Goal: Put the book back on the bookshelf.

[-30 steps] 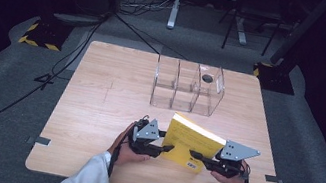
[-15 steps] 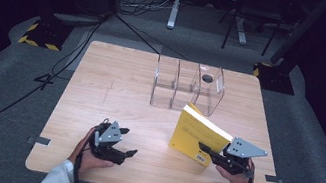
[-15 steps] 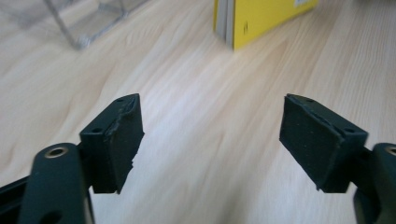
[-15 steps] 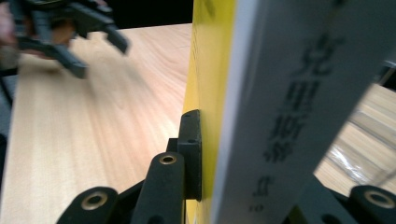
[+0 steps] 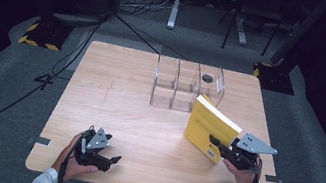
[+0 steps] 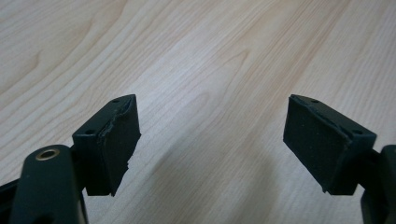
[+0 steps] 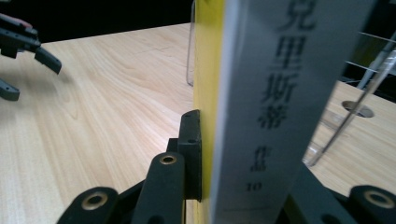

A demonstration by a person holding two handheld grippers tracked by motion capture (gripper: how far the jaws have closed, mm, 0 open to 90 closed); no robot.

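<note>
High view: right hand-held gripper clamps yellow book beside clear organizer — left hand-held gripper gapes.

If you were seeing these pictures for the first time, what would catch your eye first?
The yellow book, held upright near the table's right front by the right gripper, whose jaws clamp its lower edge. Just behind it stands a clear divided rack. The left gripper hovers open at the front left of the wooden table.
</note>
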